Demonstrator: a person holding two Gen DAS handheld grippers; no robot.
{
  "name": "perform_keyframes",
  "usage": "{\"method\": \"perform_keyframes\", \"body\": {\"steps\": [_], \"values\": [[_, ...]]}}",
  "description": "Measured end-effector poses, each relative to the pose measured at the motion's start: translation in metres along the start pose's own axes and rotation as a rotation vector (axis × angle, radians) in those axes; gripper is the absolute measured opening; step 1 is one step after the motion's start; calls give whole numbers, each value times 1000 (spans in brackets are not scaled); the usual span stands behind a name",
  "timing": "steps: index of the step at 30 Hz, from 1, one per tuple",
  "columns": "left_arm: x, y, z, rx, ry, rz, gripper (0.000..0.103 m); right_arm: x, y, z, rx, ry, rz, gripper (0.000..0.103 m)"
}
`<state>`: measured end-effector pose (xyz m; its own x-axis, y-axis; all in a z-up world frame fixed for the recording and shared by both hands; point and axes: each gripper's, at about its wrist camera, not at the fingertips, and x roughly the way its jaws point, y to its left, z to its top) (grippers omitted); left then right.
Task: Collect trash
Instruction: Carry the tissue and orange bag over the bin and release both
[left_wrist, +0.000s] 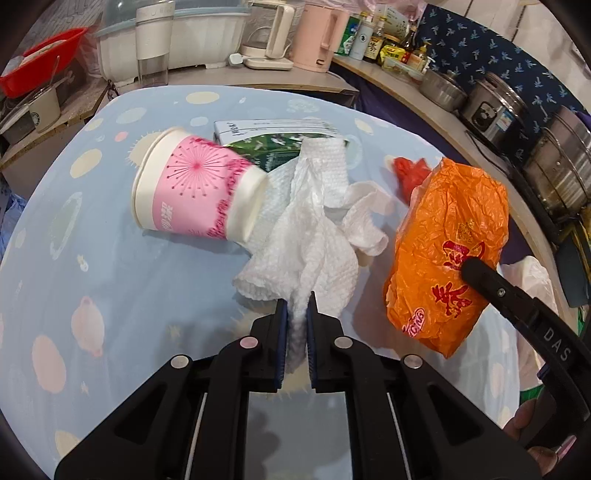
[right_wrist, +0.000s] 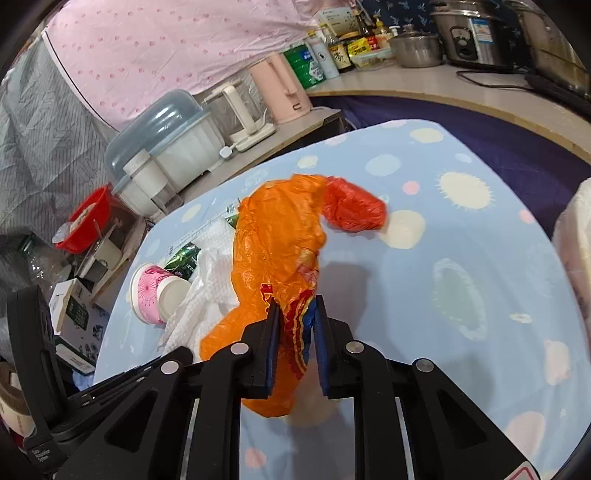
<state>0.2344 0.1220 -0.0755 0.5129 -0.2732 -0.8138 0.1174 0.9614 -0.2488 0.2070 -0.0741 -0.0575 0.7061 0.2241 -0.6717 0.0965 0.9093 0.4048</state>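
My left gripper (left_wrist: 296, 301) is shut on a crumpled white paper towel (left_wrist: 310, 236) and holds it over the blue spotted tablecloth (left_wrist: 110, 258). A pink and white paper cup (left_wrist: 192, 188) lies on its side beside the towel, with a green and white carton (left_wrist: 273, 142) behind it. My right gripper (right_wrist: 295, 304) is shut on an orange plastic bag (right_wrist: 277, 240) with red print; the bag also shows in the left wrist view (left_wrist: 447, 251). A red bag piece (right_wrist: 354, 208) lies at its far end. The cup (right_wrist: 155, 291) and towel (right_wrist: 210, 291) lie left of the bag.
A side shelf holds a covered dish rack (left_wrist: 192, 37), a glass kettle (left_wrist: 269, 33) and a pink kettle (left_wrist: 321, 37). A counter (right_wrist: 480, 88) carries bottles and steel pots (left_wrist: 495, 107). A red basin (right_wrist: 88, 218) sits low on the left. A white bag (left_wrist: 532, 280) lies at the table's right.
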Motion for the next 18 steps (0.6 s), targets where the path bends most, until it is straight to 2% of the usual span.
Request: {"method": "perform_keyframes", "body": {"steps": [11, 18], "values": [[-71, -45, -23, 66, -82, -70, 9, -82, -36, -9, 62, -121, -23, 16], [-105, -92, -35, 146, -130, -103, 9, -127, -71, -16, 117, -180, -35, 16]]}}
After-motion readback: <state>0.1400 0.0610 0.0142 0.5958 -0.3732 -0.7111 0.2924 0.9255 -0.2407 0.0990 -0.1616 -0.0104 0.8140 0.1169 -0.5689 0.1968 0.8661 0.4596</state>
